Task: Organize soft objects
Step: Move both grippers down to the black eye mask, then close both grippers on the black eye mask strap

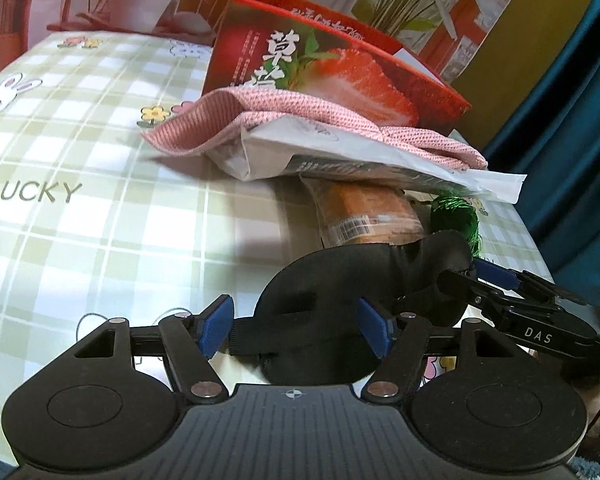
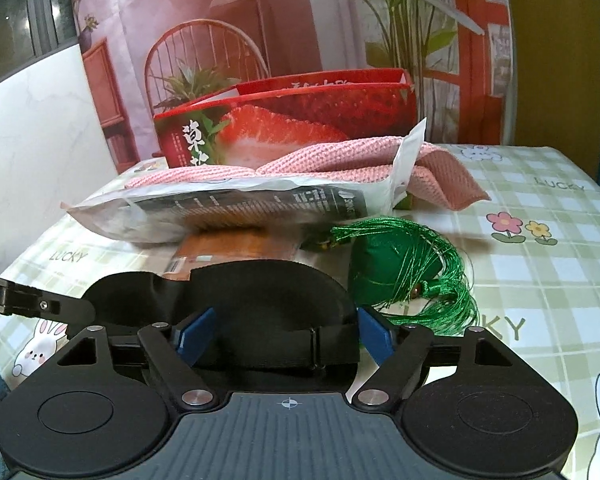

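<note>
Black eye mask (image 1: 340, 300) lies flat in front of the strawberry box (image 1: 320, 68), long axis running from left claw (image 1: 296, 326) to right claw (image 2: 280, 332). Both claws stand wide, one lobe and strap between each pair of pads without being pressed, neither nearer.

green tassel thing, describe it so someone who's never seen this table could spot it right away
Start at the red strawberry box at the back of the checked tablecloth. In front of it a pink knitted cloth lies on a white packet. The green tassel pouch sits beside that packet's near edge, the only green thing, trailing shiny threads.
</note>
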`<move>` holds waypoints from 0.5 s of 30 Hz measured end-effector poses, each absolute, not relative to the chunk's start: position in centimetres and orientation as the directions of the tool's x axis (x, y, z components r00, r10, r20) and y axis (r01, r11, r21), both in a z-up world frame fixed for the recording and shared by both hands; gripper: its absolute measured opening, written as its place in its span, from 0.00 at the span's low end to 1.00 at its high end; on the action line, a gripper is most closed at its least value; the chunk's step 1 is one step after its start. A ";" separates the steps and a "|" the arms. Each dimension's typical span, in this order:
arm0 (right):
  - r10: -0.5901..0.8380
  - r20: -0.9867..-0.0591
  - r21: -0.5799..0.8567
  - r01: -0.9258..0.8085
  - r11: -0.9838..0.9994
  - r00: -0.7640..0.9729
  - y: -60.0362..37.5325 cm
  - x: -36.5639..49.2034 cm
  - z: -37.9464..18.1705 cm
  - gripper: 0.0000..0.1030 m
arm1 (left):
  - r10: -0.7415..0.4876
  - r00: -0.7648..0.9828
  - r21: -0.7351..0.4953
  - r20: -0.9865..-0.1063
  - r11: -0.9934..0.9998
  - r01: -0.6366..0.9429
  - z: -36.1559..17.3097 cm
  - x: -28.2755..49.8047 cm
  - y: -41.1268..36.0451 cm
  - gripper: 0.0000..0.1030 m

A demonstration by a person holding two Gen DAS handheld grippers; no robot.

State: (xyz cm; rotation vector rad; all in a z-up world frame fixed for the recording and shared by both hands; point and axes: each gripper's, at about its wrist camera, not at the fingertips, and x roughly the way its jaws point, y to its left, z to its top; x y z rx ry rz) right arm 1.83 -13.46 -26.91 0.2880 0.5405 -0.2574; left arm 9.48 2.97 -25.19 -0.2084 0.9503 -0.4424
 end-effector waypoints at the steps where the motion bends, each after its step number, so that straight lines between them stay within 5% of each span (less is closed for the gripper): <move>1: -0.163 -0.540 0.202 0.314 0.928 0.826 -13.5 1.8 -26.9 0.72 | -0.452 0.499 -0.362 -0.739 0.892 0.271 -25.3 9.5 3.0 0.69; 15: -0.143 -0.586 0.205 0.316 0.926 0.798 -13.7 2.2 -27.6 0.72 | -0.465 0.451 -0.382 -0.762 0.885 0.267 -26.2 9.5 2.6 0.75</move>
